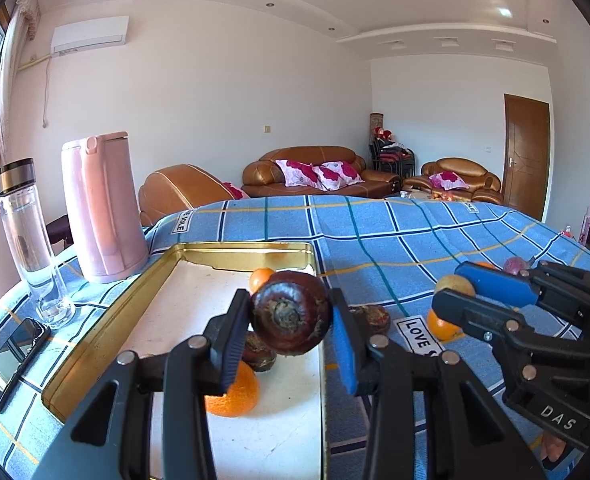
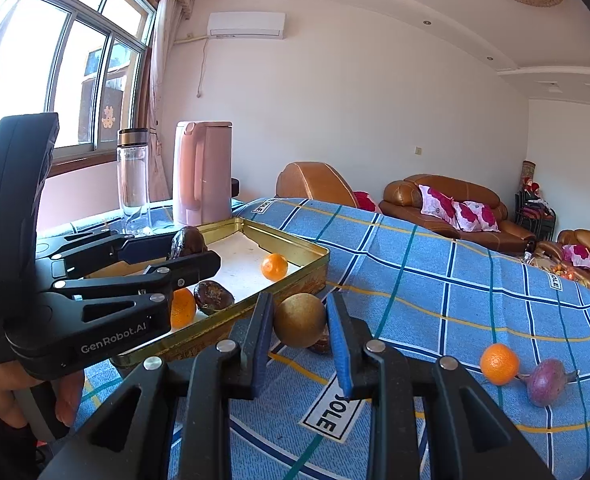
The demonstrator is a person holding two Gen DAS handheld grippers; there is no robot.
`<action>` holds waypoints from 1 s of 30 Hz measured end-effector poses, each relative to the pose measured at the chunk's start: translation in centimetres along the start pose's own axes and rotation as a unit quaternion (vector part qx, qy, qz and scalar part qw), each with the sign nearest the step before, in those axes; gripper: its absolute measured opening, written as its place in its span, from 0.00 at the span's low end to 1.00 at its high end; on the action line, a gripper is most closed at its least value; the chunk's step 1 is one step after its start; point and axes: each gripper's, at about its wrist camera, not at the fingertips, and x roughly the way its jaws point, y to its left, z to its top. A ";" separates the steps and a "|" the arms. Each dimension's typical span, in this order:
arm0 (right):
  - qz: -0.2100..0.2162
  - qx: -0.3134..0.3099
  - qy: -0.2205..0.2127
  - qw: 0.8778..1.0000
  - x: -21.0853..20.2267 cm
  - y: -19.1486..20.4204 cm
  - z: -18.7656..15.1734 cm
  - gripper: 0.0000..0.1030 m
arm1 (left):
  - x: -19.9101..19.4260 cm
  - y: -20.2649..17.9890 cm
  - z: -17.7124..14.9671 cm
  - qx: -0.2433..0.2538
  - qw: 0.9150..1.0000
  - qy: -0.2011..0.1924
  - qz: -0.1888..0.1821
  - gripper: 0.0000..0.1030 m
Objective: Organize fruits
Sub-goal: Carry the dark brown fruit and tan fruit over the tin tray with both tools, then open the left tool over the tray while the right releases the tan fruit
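The left tool (image 1: 291, 334) pinches a dark brown water chestnut (image 1: 291, 314) above the gold tin tray (image 1: 95, 336). The right tool (image 2: 299, 334) pinches a tan round fruit (image 2: 299, 319) just beside the tray, over the blue checked tabletop (image 2: 435, 280).

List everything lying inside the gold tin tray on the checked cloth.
Inside the gold tin tray lie two oranges and one dark brown fruit. The left claw holds another dark fruit above it. The claw's frame covers part of the tray floor.
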 end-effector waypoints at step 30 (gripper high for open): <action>0.049 -0.044 0.011 0.998 3.5 5.5 1.6 0.28 | 0.2 6.3 -0.5 -0.019 0.998 0.035 0.055 0.40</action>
